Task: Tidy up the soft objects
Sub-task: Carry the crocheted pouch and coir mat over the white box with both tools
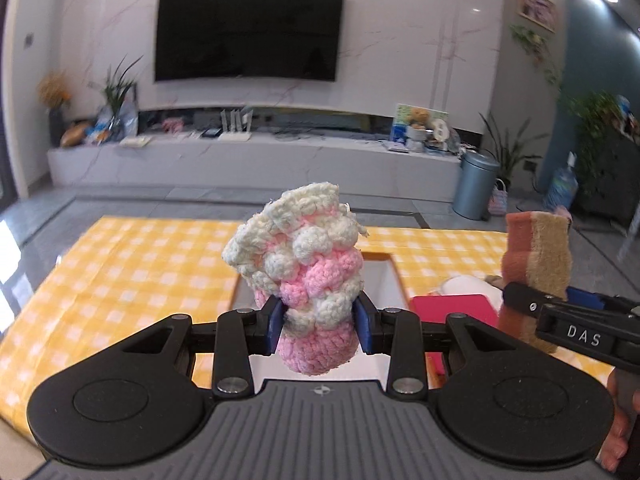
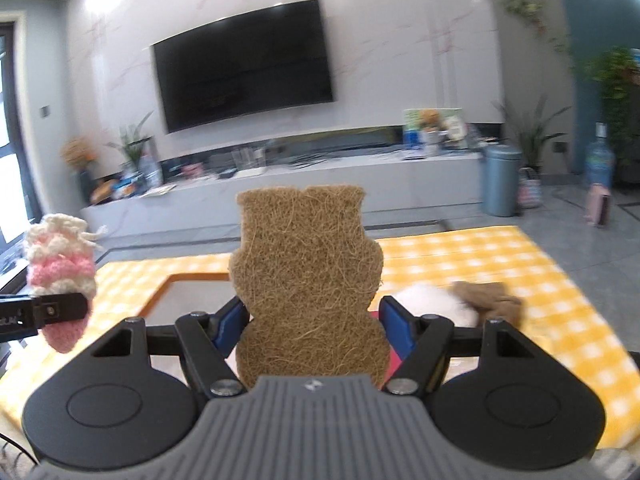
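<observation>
My left gripper (image 1: 320, 330) is shut on a pink and cream crocheted piece (image 1: 308, 276), which stands upright above the yellow checked cloth (image 1: 132, 264). The same crocheted piece (image 2: 60, 272) shows at the left edge of the right wrist view. My right gripper (image 2: 310, 326) is shut on a bear-shaped brown fibre sponge (image 2: 308, 276), held upright with its flat face to the camera. In the left wrist view that sponge (image 1: 536, 268) stands at the right, its orange back visible. An open box (image 1: 384, 280) lies on the cloth under both grippers.
A white fluffy item (image 2: 432, 300) and a brown knitted piece (image 2: 488, 298) lie on the cloth at the right, beside something red (image 1: 452, 308). Beyond the table are a TV (image 1: 248, 28), a long white cabinet (image 1: 256, 160) and a blue-grey bin (image 1: 476, 184).
</observation>
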`<state>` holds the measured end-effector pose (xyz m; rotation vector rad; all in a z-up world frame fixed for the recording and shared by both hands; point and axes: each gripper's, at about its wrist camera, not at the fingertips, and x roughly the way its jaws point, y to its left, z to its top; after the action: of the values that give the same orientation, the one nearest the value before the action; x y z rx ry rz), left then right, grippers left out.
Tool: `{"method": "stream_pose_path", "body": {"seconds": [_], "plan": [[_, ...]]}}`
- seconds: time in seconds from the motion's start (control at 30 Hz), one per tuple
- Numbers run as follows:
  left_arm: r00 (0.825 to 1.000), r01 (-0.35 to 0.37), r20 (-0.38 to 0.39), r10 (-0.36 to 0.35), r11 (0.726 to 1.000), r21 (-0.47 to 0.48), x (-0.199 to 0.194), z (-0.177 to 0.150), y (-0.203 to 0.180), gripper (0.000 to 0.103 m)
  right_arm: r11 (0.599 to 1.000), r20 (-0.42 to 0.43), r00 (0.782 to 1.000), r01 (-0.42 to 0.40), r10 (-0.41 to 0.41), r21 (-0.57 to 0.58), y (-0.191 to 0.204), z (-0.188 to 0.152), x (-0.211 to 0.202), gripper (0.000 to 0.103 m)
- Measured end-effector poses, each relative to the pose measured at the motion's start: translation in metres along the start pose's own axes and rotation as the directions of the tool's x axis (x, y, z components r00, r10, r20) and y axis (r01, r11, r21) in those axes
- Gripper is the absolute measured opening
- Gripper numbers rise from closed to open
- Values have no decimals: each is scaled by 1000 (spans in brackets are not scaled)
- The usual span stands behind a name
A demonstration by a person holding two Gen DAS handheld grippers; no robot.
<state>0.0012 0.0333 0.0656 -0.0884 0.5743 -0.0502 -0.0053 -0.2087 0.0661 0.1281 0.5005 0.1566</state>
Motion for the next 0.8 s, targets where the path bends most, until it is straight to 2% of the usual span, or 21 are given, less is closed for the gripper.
{"method": "stream_pose_path", "body": {"seconds": [0.1, 0.23, 0.37, 0.53, 0.63, 0.73, 0.8], "plan": [[1000, 19, -12, -19, 998, -56, 8, -5, 24, 41, 998, -35, 998, -53, 52, -27, 27, -4, 10, 70], [995, 87, -48, -93, 991, -104, 20, -17, 49, 41, 993, -93, 990, -109, 105, -45, 57, -12, 27, 70], [985, 123, -108, -133, 987, -99, 37, -26, 57, 41, 992, -136, 986, -109, 99, -65, 74, -19, 48, 70], [979, 119, -153, -132, 988, -95, 49, -39, 64, 41, 991, -201, 977, -98, 77, -94, 84, -32, 71, 70], [975, 120, -182, -128, 991, -54, 53, -43, 59, 42, 989, -225, 972, -95, 68, -114, 85, -43, 75, 70], [962, 97, -257, -92, 995, 7, 61, -50, 50, 42, 988, -241, 969, -95, 63, -122, 86, -47, 81, 70], [957, 62, -287, -41, 996, 65, 63, -55, 44, 42, 988, -241, 969, -83, 49, -133, 87, -50, 81, 70]]}}
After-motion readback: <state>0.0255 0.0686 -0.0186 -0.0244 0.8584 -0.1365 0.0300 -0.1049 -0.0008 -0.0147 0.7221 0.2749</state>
